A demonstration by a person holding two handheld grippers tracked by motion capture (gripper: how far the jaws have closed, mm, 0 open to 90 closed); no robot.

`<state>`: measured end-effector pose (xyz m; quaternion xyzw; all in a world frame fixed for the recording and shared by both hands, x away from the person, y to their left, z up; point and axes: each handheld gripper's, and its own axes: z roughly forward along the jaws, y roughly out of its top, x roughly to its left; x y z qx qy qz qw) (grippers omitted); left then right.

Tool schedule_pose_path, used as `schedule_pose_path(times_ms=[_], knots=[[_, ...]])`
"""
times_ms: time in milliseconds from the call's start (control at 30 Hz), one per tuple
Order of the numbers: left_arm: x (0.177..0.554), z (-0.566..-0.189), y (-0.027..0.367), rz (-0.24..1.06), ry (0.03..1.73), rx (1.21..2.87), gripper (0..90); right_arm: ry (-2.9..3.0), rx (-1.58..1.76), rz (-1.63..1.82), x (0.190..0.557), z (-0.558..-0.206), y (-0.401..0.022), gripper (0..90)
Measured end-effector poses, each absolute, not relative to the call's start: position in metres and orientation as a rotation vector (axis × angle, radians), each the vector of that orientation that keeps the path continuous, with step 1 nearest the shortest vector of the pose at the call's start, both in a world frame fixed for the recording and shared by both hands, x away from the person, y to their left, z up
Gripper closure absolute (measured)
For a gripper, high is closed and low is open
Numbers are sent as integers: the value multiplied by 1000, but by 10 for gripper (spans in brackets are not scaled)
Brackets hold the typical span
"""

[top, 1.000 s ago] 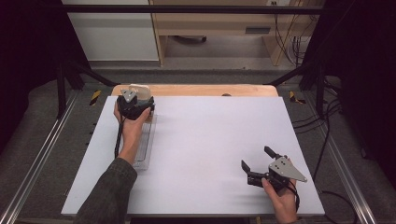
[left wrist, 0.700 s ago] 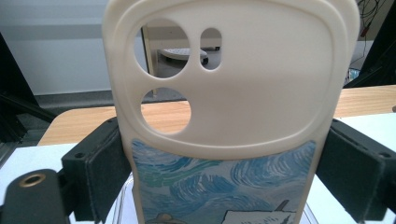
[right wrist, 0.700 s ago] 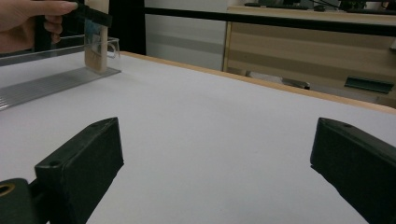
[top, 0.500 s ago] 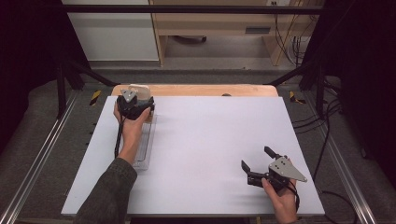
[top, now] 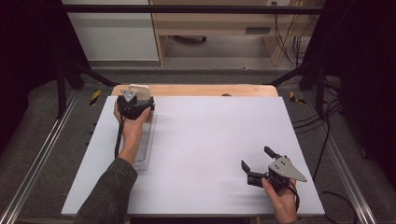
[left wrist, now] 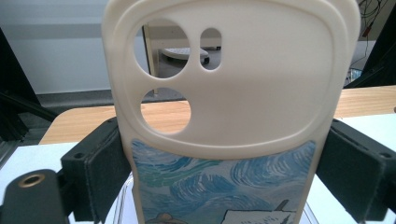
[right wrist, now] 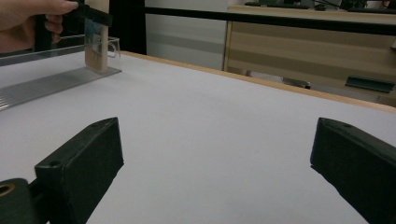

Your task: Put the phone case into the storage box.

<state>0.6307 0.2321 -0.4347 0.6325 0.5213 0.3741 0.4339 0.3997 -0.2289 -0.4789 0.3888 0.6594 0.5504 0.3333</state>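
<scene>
A cream phone case [left wrist: 233,93] with camera cut-outs and a blue swirl picture stands upright between the jaws of my left gripper [left wrist: 229,177], which is shut on its two sides. In the high view my left gripper [top: 133,105] holds the phone case [top: 140,90] at the far end of a clear ridged rack [top: 144,144] on the table's left. In the right gripper view the phone case [right wrist: 96,44] stands on the rack [right wrist: 51,81] at far left. My right gripper [top: 261,169] rests open near the front right, nothing between its jaws [right wrist: 219,168].
The white tabletop [top: 210,135] lies between the two grippers, with a wooden strip [top: 205,90] along its far edge. Metal rails [top: 42,154] run along both sides. A wooden cabinet [top: 219,28] and cables [top: 289,42] stand beyond the table.
</scene>
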Motion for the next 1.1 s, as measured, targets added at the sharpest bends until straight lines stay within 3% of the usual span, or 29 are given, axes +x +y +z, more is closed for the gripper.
schedule_pose_path(times_ms=[1100], knots=[[631, -434, 234, 923, 1303, 1545, 77, 1723, 1016, 1441, 400, -479, -230, 24]])
